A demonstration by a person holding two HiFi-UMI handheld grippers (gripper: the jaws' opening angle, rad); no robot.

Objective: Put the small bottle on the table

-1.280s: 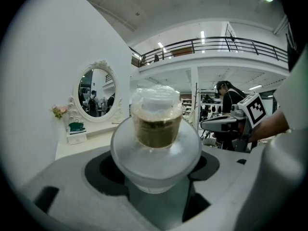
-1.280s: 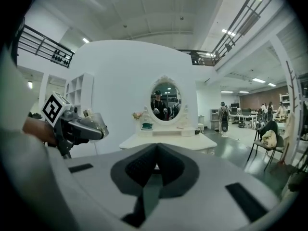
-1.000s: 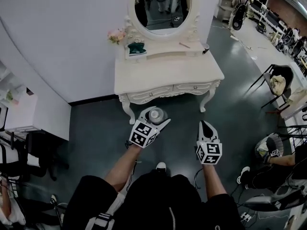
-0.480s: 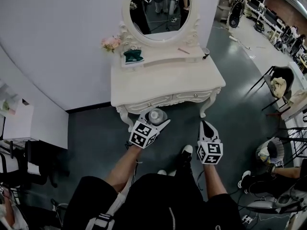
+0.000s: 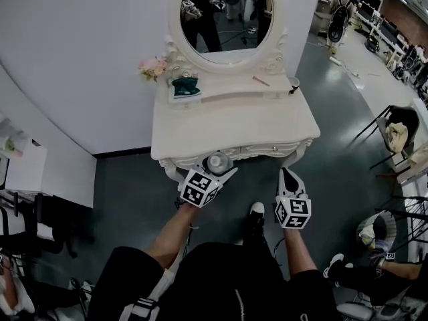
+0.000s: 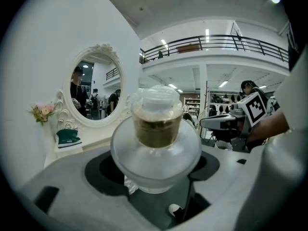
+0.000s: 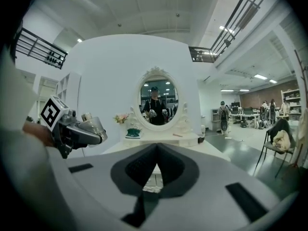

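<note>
Just before the near edge of the table (image 5: 234, 129), my left gripper (image 5: 218, 167) clamps the small bottle (image 6: 156, 148), clear-bodied, golden-brown at the neck; my right gripper (image 5: 287, 174) is closed, empty.

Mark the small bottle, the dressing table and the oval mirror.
small bottle (image 6: 155, 153): left gripper view, frosted round body.
dressing table (image 5: 234, 122): head view, bare tabletop.
oval mirror (image 5: 224, 15): head view, centre of the glass.

1. Head view: from above, steeply down onto white dressing table (image 5: 234, 122), near.
2. Left gripper view: low, nearly level, toward oval mirror (image 6: 94, 88).
3. Right gripper view: low, square-on; same table, mirror shared.
</note>
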